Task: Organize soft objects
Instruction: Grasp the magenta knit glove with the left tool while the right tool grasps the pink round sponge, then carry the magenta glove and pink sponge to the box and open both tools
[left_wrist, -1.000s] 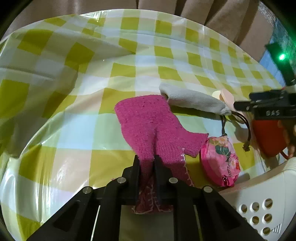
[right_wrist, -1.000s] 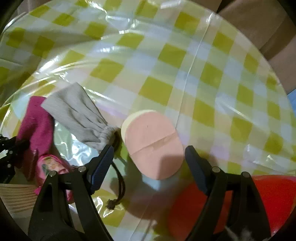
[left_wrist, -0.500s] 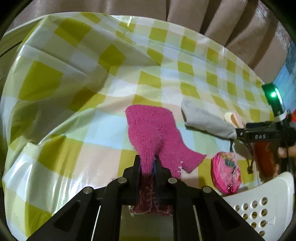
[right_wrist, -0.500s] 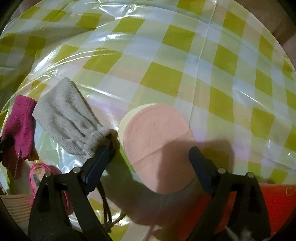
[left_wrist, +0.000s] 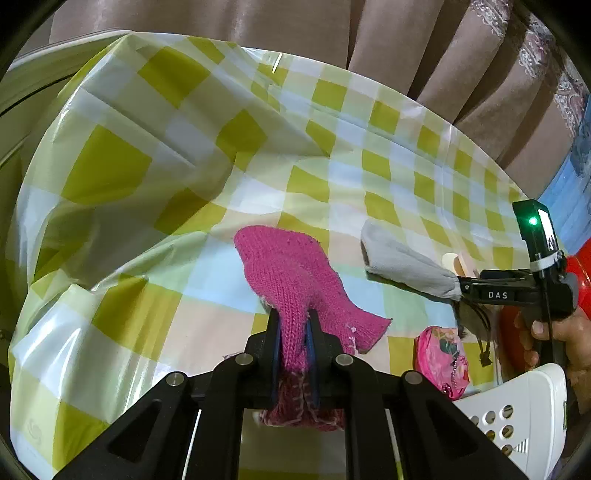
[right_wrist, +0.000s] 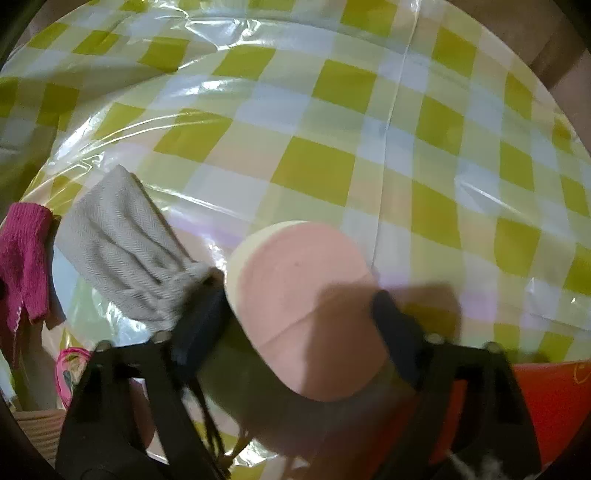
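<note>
Motion blur smears the right gripper (right_wrist: 299, 314), its fingers spread either side of the pink sponge (right_wrist: 303, 295) on the tablecloth (right_wrist: 332, 147). Left gripper (left_wrist: 293, 332) pinches the sock (left_wrist: 288, 273), whose cuff hangs hidden behind its fingers.

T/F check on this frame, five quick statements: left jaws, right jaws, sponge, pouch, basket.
1. The left gripper is shut on the magenta knitted sock. True.
2. The right gripper is clamped on the grey drawstring pouch. False: its jaws stand open around the pink oval sponge.
3. The sponge lies on the yellow checked plastic tablecloth. True.
4. The pink floral pouch sits inside the white perforated basket. False: it lies on the cloth beside it.
5. The sock is green. False: magenta.
</note>
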